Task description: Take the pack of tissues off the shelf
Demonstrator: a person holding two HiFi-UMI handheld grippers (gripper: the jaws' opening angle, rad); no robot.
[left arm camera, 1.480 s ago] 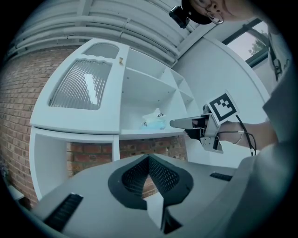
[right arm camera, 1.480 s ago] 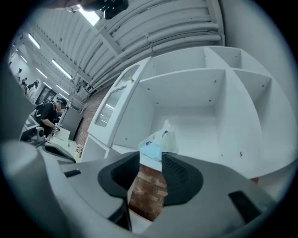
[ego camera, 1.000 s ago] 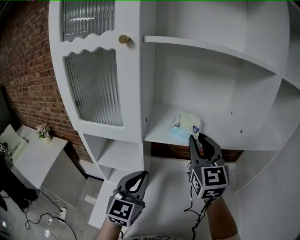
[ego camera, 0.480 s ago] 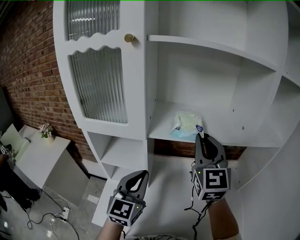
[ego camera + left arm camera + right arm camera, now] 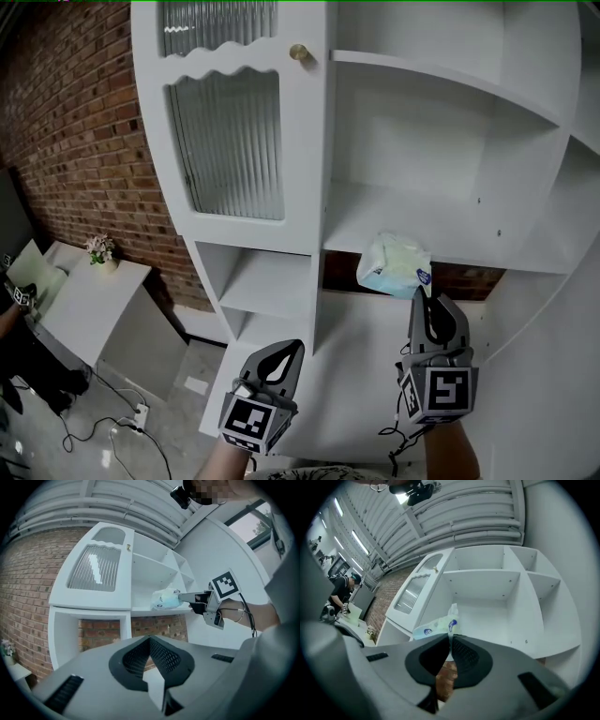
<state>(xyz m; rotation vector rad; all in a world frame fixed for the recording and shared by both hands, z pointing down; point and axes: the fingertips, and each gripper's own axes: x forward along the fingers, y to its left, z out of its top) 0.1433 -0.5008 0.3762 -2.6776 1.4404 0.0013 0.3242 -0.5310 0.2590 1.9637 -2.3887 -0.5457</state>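
The pack of tissues [image 5: 394, 265], pale green and blue soft plastic, hangs in the air just in front of the white shelf's [image 5: 469, 255] front edge. My right gripper [image 5: 427, 300] pinches its lower right corner from below, and its jaws are still closing on it. The right gripper view shows the pack [image 5: 433, 628] sticking out left of the tips of that gripper [image 5: 451, 637]. In the left gripper view the pack [image 5: 165, 599] is held out by the right gripper [image 5: 186, 597]. My left gripper [image 5: 287, 351] is low at the left, shut and empty.
A ribbed-glass cabinet door [image 5: 230, 141] with a brass knob [image 5: 300, 52] stands left of the open shelves. A brick wall [image 5: 75, 141] is behind. A low white table [image 5: 84, 309] with a small flower pot [image 5: 100, 250] and floor cables [image 5: 103, 427] lie at the lower left.
The right gripper's jaws closed on the pack's corner and drew it off the shelf edge toward me. The left gripper stayed low and shut.
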